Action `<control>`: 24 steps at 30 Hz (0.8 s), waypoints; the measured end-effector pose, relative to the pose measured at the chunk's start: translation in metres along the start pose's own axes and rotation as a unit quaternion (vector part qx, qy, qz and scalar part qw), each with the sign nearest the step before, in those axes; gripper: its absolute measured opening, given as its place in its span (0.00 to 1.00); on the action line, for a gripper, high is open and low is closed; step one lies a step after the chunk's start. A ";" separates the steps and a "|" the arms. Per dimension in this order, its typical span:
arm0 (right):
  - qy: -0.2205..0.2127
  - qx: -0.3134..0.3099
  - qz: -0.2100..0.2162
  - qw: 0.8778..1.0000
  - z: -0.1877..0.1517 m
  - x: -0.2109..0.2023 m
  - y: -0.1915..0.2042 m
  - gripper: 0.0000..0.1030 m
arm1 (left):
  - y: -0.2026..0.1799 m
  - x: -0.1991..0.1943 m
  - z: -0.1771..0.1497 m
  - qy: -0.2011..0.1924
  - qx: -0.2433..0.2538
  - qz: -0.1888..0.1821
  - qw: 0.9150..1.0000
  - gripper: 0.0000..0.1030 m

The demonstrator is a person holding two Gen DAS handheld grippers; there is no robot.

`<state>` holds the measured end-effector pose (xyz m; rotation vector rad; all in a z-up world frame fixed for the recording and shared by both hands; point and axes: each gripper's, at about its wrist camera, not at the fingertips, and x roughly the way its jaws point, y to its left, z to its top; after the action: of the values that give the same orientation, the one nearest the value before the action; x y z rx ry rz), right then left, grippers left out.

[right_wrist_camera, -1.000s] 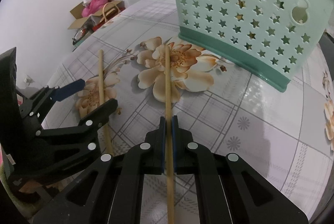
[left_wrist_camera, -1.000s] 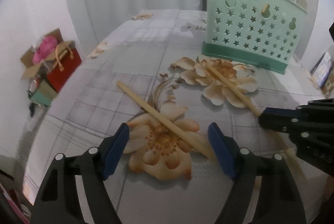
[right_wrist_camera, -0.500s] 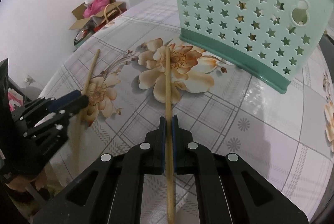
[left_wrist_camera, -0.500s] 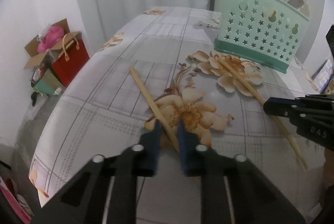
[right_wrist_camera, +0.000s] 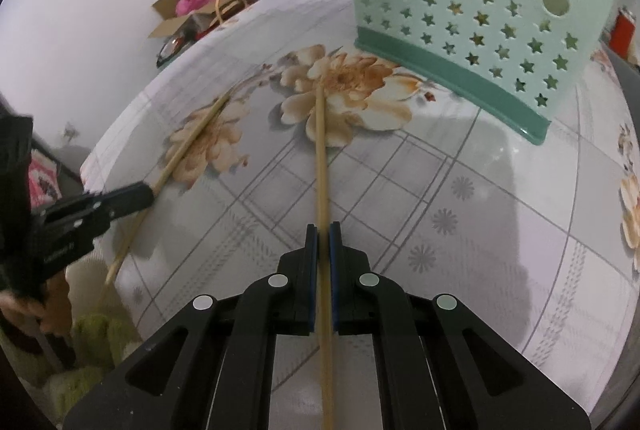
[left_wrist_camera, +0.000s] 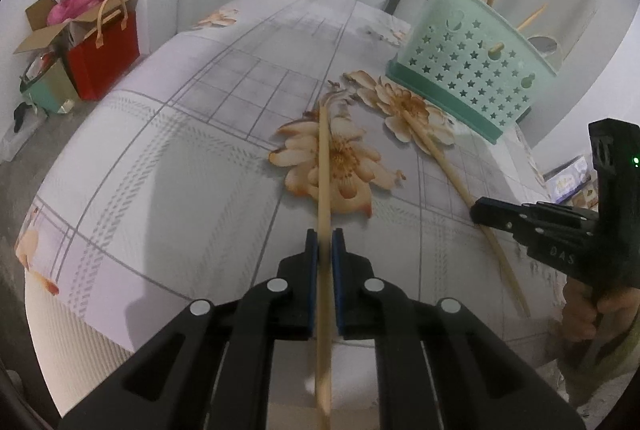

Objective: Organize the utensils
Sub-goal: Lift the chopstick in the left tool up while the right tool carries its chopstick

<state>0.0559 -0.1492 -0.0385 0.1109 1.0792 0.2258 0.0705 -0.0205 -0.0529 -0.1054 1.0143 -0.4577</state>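
My left gripper [left_wrist_camera: 325, 236] is shut on a wooden chopstick [left_wrist_camera: 324, 165] that points forward over the flowered tablecloth; it also shows in the right wrist view [right_wrist_camera: 192, 137]. My right gripper [right_wrist_camera: 323, 230] is shut on a second wooden chopstick [right_wrist_camera: 320, 149], also seen in the left wrist view [left_wrist_camera: 444, 161]. The mint-green star-punched utensil basket [left_wrist_camera: 476, 69] stands at the far right of the table and holds several chopsticks and spoons; it fills the upper right of the right wrist view [right_wrist_camera: 472, 1].
The table [left_wrist_camera: 180, 133] has a grey-checked flowered cloth, its edge close in front. On the floor at the left are a cardboard box with pink stuff [left_wrist_camera: 76, 1] and a red bag [left_wrist_camera: 104, 57]. A white curtain hangs behind.
My left gripper has shut on its chopstick, lifted it and turned it to point forward. My right gripper keeps its chopstick and has moved little.
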 end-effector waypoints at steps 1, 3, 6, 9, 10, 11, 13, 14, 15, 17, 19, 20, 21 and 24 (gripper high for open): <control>0.002 -0.005 0.000 1.000 0.001 0.001 0.001 0.07 | -0.001 0.000 0.001 -0.001 0.004 0.003 1.000 0.12; 0.003 -0.013 0.000 1.000 0.008 0.005 0.005 0.10 | -0.001 0.003 0.007 -0.002 0.014 0.013 1.000 0.15; -0.001 -0.020 -0.004 1.000 0.019 0.012 0.008 0.11 | -0.001 0.011 0.020 0.006 0.027 0.021 0.999 0.16; -0.007 -0.025 -0.008 1.000 0.032 0.021 0.012 0.11 | -0.001 0.021 0.036 0.015 0.038 0.036 0.999 0.16; -0.009 -0.027 -0.009 1.000 0.037 0.024 0.013 0.11 | -0.001 0.024 0.040 0.017 0.041 0.037 0.998 0.16; -0.012 -0.028 -0.009 1.000 0.041 0.026 0.014 0.11 | -0.001 0.027 0.045 0.018 0.045 0.038 0.998 0.16; -0.016 -0.028 -0.010 0.999 0.049 0.031 0.015 0.11 | -0.004 0.034 0.054 0.019 0.056 0.043 0.997 0.16; -0.018 -0.029 -0.011 0.999 0.051 0.033 0.015 0.11 | -0.005 0.037 0.058 0.019 0.060 0.045 0.997 0.16; -0.020 -0.029 -0.011 0.999 0.053 0.035 0.016 0.10 | -0.006 0.040 0.061 0.018 0.063 0.046 0.997 0.16; -0.025 -0.032 -0.017 0.999 0.056 0.037 0.017 0.06 | -0.006 0.042 0.064 0.014 0.063 0.046 0.997 0.15; -0.028 -0.031 -0.018 0.999 0.056 0.038 0.017 0.04 | -0.005 0.043 0.065 0.011 0.061 0.052 0.997 0.08; -0.028 -0.025 -0.012 0.999 0.056 0.038 0.015 0.04 | -0.003 0.043 0.065 0.009 0.057 0.049 0.997 0.06; -0.029 -0.017 -0.009 0.999 0.055 0.037 0.013 0.04 | -0.001 0.042 0.065 0.011 0.054 0.046 0.997 0.06; -0.041 0.001 -0.001 0.999 0.053 0.029 0.005 0.04 | 0.002 0.037 0.064 0.004 0.043 0.038 0.998 0.06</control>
<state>0.1153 -0.1362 -0.0375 0.1189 0.9985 0.2168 0.1411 -0.0423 -0.0482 0.0115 1.0010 -0.4314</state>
